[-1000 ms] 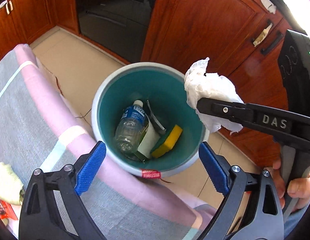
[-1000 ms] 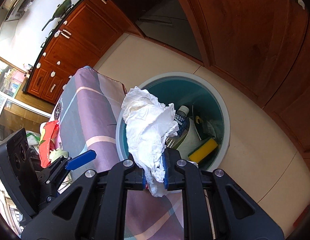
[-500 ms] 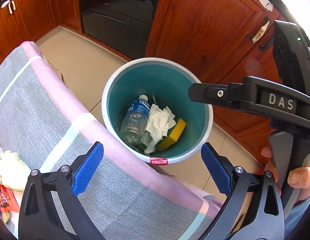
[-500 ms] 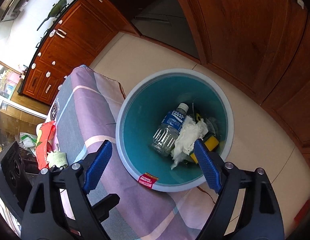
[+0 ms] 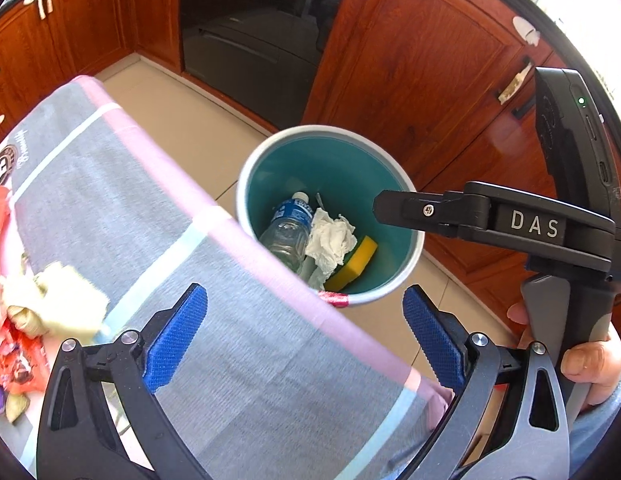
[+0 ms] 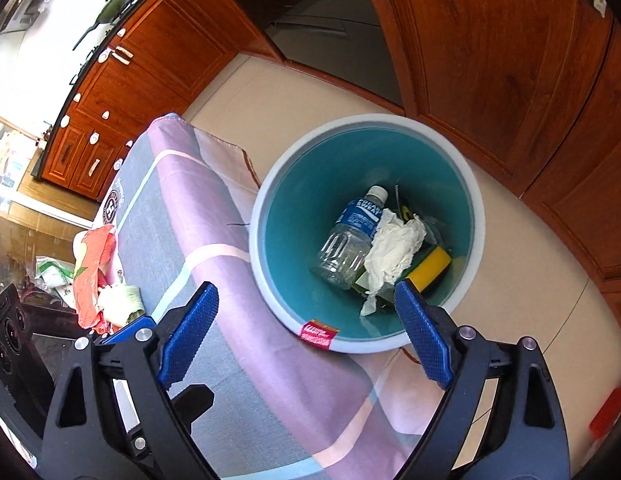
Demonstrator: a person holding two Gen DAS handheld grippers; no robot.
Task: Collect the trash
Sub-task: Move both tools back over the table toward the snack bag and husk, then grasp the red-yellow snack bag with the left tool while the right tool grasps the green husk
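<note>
Crumpled white tissue [image 6: 394, 254], round teal bin [image 6: 270, 216]

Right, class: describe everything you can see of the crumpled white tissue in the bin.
The crumpled white tissue is a soft, creased wad of thin paper, loosely bunched, with a ragged tail trailing toward the near wall. It lies at the bottom of the teal bin, free of either gripper. It leans against the clear plastic bottle on one side and drapes over part of the yellow sponge on the other, hiding some dark scraps beneath. The left wrist view shows the same pile.
</note>
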